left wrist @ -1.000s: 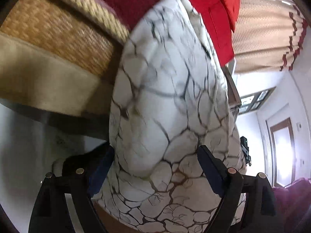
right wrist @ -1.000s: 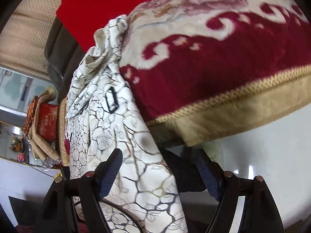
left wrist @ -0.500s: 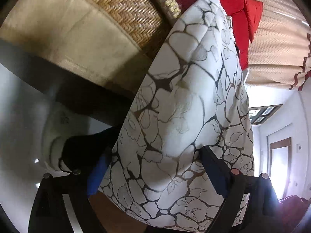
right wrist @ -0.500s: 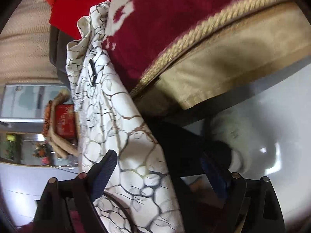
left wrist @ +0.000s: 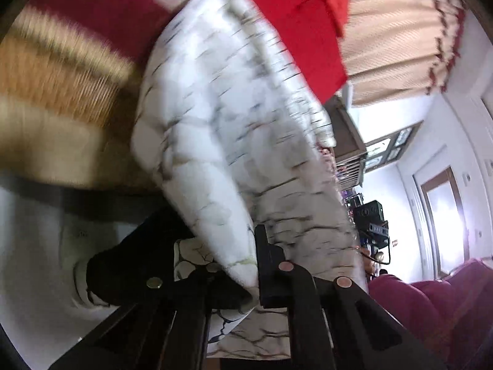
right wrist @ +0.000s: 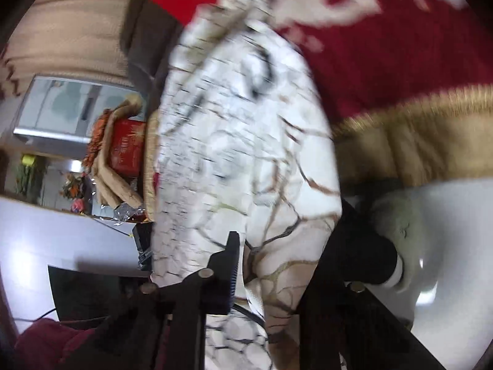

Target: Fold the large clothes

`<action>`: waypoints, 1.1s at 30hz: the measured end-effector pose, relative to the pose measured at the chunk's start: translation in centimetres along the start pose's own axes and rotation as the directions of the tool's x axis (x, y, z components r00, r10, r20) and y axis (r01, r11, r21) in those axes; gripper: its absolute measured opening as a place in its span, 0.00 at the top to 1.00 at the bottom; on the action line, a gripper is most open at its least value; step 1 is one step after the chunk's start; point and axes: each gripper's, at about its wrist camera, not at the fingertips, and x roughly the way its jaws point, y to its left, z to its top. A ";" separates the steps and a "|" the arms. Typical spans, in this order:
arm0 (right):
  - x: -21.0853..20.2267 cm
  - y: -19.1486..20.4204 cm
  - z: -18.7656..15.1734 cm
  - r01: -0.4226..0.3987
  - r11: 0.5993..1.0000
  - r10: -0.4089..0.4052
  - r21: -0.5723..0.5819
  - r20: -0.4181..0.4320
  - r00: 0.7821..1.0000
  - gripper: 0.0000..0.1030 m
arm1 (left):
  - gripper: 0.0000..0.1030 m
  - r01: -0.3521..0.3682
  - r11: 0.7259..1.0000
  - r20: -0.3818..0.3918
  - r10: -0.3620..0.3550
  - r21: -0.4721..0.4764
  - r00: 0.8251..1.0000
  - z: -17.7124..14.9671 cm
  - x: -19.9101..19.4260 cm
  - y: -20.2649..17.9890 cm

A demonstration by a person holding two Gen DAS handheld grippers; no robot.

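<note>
Both grippers have just closed on a white crackle-print garment (left wrist: 215,129). The left gripper (left wrist: 246,265) pinches a fold at lower centre. The right gripper (right wrist: 262,265) clamps its edge at lower centre too.

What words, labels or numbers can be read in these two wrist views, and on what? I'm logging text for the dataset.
None can be read.
Red box, right wrist view: gold marks on its front, too blurred to read.
White patterned garment: a dark mark near its top, smeared by motion; only crackle lines otherwise.
Left wrist view: no text visible.

No legible text anywhere; red box (right wrist: 128,146) print too blurred.
</note>
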 end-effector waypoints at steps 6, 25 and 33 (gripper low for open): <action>-2.0 6.1 1.7 -0.076 0.987 0.084 -0.140 0.055 0.995 0.88 | 0.93 0.032 0.987 0.094 -0.047 0.159 0.994 3.3 -3.9 -6.3; -1.6 10.8 5.1 -0.100 0.955 0.115 -0.279 0.039 0.993 0.89 | 0.93 -0.073 0.971 0.124 0.046 0.227 0.991 8.8 -4.2 -10.9; -2.2 13.0 16.4 -0.178 0.956 0.238 -0.232 0.261 0.936 0.90 | 0.93 -0.161 0.955 0.187 0.116 0.250 0.975 22.5 -2.9 -12.1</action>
